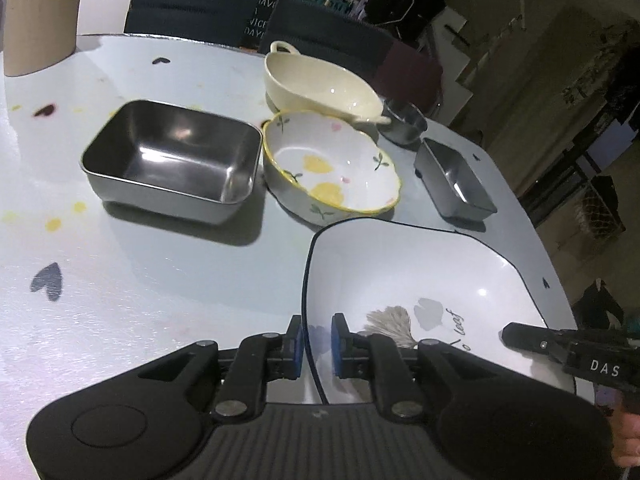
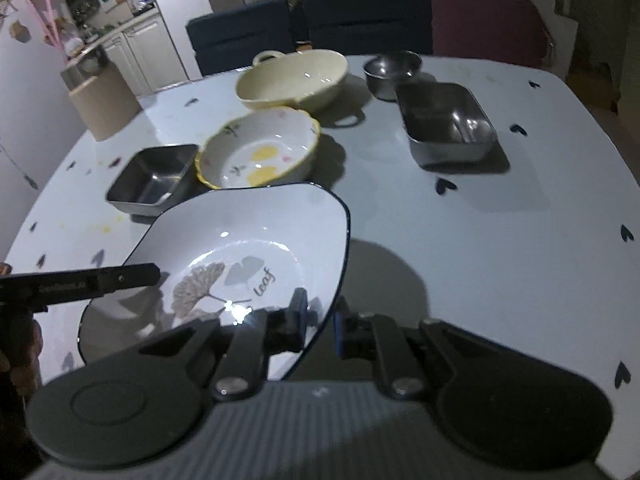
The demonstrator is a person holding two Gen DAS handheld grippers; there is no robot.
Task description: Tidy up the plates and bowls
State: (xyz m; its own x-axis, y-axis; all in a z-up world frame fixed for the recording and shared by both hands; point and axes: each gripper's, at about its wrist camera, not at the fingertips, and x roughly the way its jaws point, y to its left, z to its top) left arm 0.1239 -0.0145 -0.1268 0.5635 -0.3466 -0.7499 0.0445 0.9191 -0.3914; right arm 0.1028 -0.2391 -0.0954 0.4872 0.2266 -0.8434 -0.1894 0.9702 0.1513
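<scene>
A white squarish plate with a dark rim and a leaf print (image 1: pixel 420 280) (image 2: pixel 256 240) is held between both grippers, above the table. My left gripper (image 1: pixel 317 346) is shut on its left rim. My right gripper (image 2: pixel 322 322) is shut on its right rim. Behind it stand a flowered bowl with a yellow rim (image 1: pixel 332 168) (image 2: pixel 260 150), a cream handled dish (image 1: pixel 320 84) (image 2: pixel 294 78), a large steel tray (image 1: pixel 172 160) (image 2: pixel 154 178), a second steel tray (image 1: pixel 454 178) (image 2: pixel 446 122) and a small round steel bowl (image 1: pixel 404 122) (image 2: pixel 392 72).
The pale table (image 1: pixel 140 280) (image 2: pixel 500 260) has heart prints and small stains. A beige container (image 1: pixel 40 24) (image 2: pixel 106 100) stands at its far left corner. Dark chairs (image 1: pixel 192 4) (image 2: pixel 240 36) and a maroon chair (image 2: pixel 488 24) line the far edge.
</scene>
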